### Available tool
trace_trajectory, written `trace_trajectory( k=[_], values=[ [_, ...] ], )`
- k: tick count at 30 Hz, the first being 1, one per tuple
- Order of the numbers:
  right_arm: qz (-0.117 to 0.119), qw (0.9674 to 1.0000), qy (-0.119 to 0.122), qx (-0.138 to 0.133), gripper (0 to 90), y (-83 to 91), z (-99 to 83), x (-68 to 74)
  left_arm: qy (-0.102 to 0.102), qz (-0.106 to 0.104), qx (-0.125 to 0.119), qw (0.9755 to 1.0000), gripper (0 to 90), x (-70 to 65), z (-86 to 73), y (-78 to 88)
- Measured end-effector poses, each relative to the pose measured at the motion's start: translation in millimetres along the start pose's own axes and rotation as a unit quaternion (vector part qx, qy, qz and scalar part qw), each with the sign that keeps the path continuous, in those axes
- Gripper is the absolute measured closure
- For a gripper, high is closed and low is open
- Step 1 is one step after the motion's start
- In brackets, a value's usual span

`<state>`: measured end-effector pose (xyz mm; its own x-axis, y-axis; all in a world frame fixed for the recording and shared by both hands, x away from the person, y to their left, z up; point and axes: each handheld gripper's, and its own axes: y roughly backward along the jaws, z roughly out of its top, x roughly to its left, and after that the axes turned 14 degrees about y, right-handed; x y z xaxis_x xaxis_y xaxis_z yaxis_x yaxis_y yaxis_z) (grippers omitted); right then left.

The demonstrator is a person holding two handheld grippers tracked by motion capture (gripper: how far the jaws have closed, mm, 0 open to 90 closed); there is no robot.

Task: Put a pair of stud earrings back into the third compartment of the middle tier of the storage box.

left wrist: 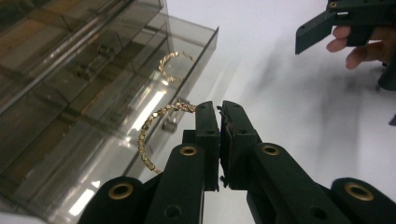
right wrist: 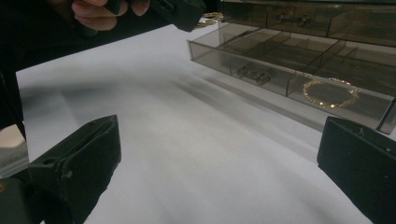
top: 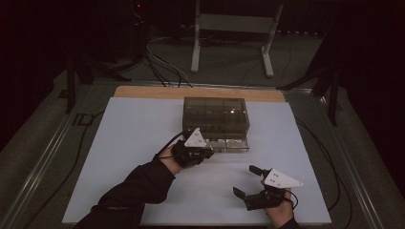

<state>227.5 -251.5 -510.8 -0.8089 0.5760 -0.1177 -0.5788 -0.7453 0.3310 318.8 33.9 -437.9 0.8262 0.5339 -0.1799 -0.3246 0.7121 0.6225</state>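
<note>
Worktop [top: 133, 157]: white sheet, smoky drawer box [top: 216, 114] mid-table, bottom drawer [right wrist: 261, 60] pulled out;
Left claw [left wrist: 219, 109]: I've pinched a gold bracelet [left wrist: 148, 135] — lifting it clear;
Right claw [right wrist: 219, 158]: gaping, idle — kept aside.

Dark recording lab: floor cables [top: 162, 67], stands [top: 267, 52]

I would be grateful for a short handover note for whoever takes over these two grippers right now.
Left gripper: shut on the gold bracelet, which hangs beside the open drawer of the smoked plastic organizer.
Right gripper: open, empty, held over the white mat nearer the person.
Second gold bracelet: lying in an end compartment of the open drawer.
Done: drawer pulled out, one bracelet gripped.
Left: probably place the held bracelet, then shut the drawer; which compartment it belongs in I cannot tell.
</note>
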Motion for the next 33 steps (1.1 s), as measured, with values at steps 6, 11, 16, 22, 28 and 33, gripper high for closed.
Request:
trace_trajectory(
  k=[6, 11, 16, 22, 28, 33],
  values=[
    [-0.001, 1.0, 0.001, 0.0, 0.0, 0.4, 0.1, 0.1, -0.001, -0.005, -0.005, 1.0, 87.9, -1.2, 10.0, -8.8],
    [0.0, 1.0, 0.003, 0.002, 0.0, 0.0, -0.1, 0.6, -0.001, -0.011, -0.008, 0.9999, 87.8, -3.1, 19.7, -15.5],
    [-0.001, 1.0, 0.002, 0.002, 0.0, 0.4, 0.1, 1.2, -0.006, -0.016, -0.004, 0.9998, 87.8, -5.1, 30.9, -23.1],
    [0.0, 1.0, 0.0, 0.001, 0.0, 0.7, -0.4, 0.3, -0.004, -0.031, -0.016, 0.9994, 87.8, -6.1, 45.6, -29.6],
    [0.0, 1.0, 0.001, 0.0, 0.0, 1.3, -0.3, 0.3, -0.005, -0.038, -0.015, 0.9992, 87.8, -8.0, 56.0, -38.8],
    [0.0, 1.0, 0.0, 0.001, 0.0, 1.6, -0.4, 0.2, -0.009, -0.039, -0.013, 0.9991, 87.8, -12.2, 63.1, -47.2]
  ],
)
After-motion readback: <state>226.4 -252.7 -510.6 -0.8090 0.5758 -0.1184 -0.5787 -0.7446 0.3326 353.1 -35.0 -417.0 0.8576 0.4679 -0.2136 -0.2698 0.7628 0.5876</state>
